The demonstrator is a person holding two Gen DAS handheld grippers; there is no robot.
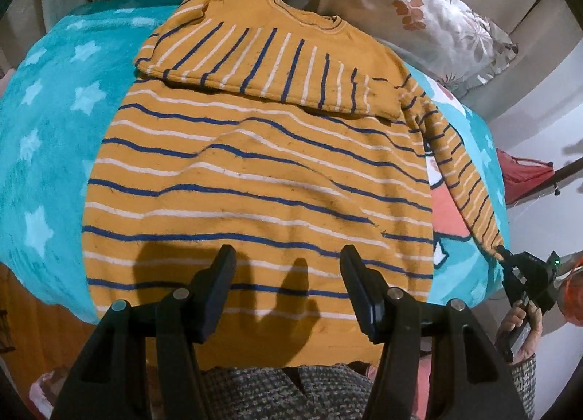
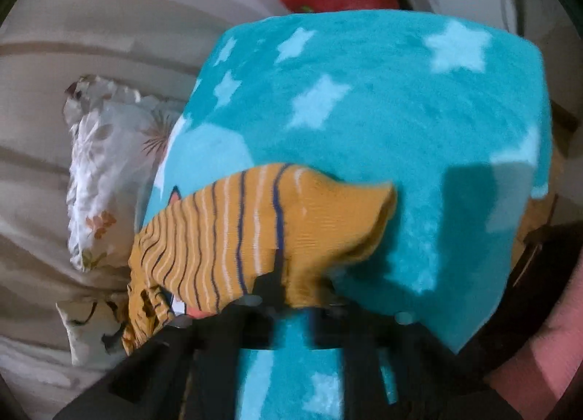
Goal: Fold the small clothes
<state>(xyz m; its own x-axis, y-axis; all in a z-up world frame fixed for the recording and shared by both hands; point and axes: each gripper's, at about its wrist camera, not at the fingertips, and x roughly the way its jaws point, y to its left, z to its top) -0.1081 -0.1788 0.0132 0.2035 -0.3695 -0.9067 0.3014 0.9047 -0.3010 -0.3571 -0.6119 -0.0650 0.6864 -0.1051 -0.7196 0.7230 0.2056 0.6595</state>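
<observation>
A striped sweater [image 1: 255,179] lies flat on a teal star blanket [image 1: 47,128], floral pillows [image 1: 419,15] behind. The left gripper [image 1: 288,288] hovers agape; the right gripper [image 2: 288,296], blurred, seemingly pinches the sleeve [image 2: 255,223].

The left wrist view looks down over the sweater [image 1: 255,172] from its hem. The right wrist view sits close at the sleeve [image 2: 255,230], lower left. Both share the blanket [image 1: 47,121].

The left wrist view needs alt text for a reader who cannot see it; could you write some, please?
A yellow striped sweater lies on a teal star blanket, one sleeve folded across its chest. The open left gripper hovers over the hem, while the right gripper pinches the other sleeve's cuff.
</observation>
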